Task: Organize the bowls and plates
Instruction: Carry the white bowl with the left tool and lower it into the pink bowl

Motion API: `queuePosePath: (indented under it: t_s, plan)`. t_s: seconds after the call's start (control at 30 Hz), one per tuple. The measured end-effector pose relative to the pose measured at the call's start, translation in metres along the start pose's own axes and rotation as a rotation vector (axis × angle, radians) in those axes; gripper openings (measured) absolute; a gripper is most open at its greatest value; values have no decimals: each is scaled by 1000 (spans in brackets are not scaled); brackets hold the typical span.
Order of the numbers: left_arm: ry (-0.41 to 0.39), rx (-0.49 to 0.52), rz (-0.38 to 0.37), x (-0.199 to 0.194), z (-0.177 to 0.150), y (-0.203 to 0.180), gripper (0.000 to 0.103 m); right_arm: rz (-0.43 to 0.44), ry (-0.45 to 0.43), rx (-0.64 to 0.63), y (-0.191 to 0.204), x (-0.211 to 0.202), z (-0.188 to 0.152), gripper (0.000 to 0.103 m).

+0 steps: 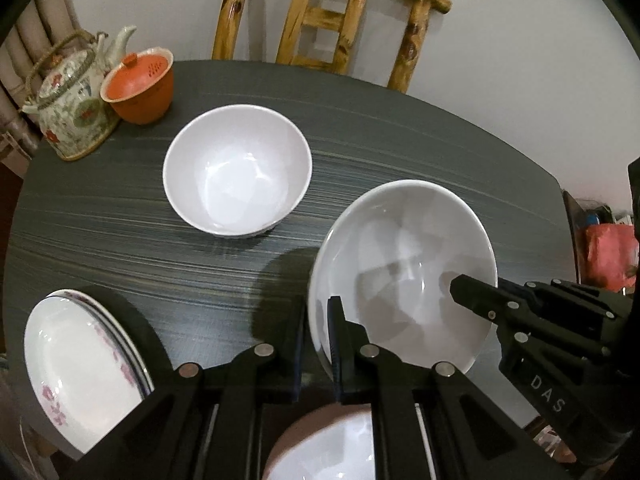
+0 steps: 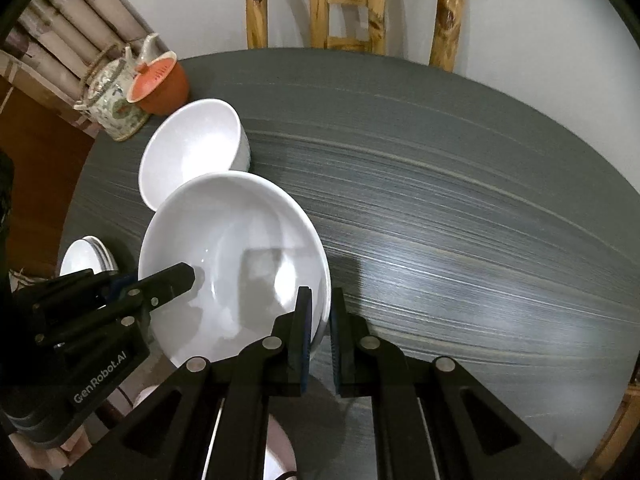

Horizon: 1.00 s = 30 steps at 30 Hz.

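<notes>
**Both grippers pinch the rim of one wide white bowl**

A wide, shallow white ceramic bowl (image 1: 402,276) is tilted above the dark grey streaked tabletop (image 1: 120,220), held at its rim from two sides. The left gripper (image 1: 318,344) has its two black fingers nearly closed on the bowl's near-left edge, one finger inside the rim and one outside. The right gripper (image 2: 320,328) clamps the opposite edge the same way, its jaws narrowed to the thickness of the wall.

Beyond it, a smaller, deeper white bowl (image 1: 237,170) stands upright on the table, apart from the held one. At the table's left edge sits a stack of white plates with pink flower print (image 1: 80,368). Another white bowl with a brownish outside (image 1: 324,446) shows partly under the left gripper.

At the far left corner a floral ceramic teapot with a rope handle (image 1: 70,100) stands touching an orange lidded clay cup (image 1: 138,86). A wooden chair (image 1: 320,20) stands behind the table.
</notes>
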State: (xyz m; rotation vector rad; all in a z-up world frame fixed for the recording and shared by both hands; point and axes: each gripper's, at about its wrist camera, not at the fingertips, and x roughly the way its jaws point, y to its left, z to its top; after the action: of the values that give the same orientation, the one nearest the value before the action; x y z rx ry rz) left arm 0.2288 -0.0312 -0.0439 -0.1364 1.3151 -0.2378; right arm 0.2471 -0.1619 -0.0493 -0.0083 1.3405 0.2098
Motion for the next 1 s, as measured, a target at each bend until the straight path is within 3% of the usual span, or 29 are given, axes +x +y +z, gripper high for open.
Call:
queuePosePath:
  t_s: [0.33, 1.0]
  plan:
    - [-29, 26, 10, -40, -25, -7, 10, -26, -41, -24, 15, -40, -26, 8]
    - [11, 33, 9, -49, -101, 5, 10, -35, -25, -57, 44, -58, -95, 9]
